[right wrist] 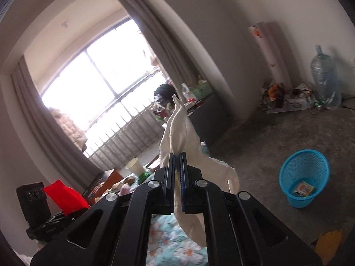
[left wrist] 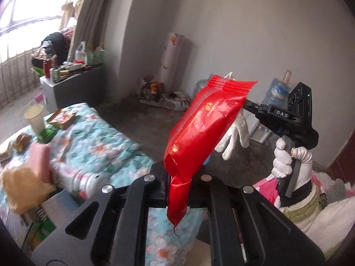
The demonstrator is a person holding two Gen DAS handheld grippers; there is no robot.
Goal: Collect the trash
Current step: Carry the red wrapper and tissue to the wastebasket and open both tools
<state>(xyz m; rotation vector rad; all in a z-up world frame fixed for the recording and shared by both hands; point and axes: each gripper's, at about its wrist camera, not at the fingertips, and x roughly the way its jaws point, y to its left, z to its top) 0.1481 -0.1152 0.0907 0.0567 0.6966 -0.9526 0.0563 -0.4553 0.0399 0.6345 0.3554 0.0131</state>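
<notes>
Your left hand-held gripper [left wrist: 177, 177] is clamped on the red wrapper [left wrist: 206, 124], and the crinkled foil stands up tall from between the closed jaws, its sealed edge leaning up and to the right. The pinched tail of the wrapper hangs down below the jaws, over the flowered bedspread [left wrist: 99, 146].

Over on the right of that same view is your gloved right hand [left wrist: 288, 159], wrapped round the grip of the right hand-held gripper [left wrist: 248, 105], and a white glove [left wrist: 235, 137] dangles from its tip, limp fingers pointing down, just behind the red wrapper.

From the right wrist camera you see it close up: the right hand-held gripper [right wrist: 176, 173] is squeezed tight on the white glove [right wrist: 177, 128], cloth bunched above the jaws and one end drooping below them. Both pieces are up in the air, clear of the bed.

The blue mesh bin [right wrist: 304, 177] sits on the concrete floor [right wrist: 266, 137], low on the right of that view, well apart from your grippers. One small orange and white packet [right wrist: 304, 188] lies in the bottom of it.

Back on the bedspread, at the left, more litter is waiting: a pale paper cup [left wrist: 35, 117], a green packet [left wrist: 46, 135] and a small printed box [left wrist: 63, 118].
</notes>
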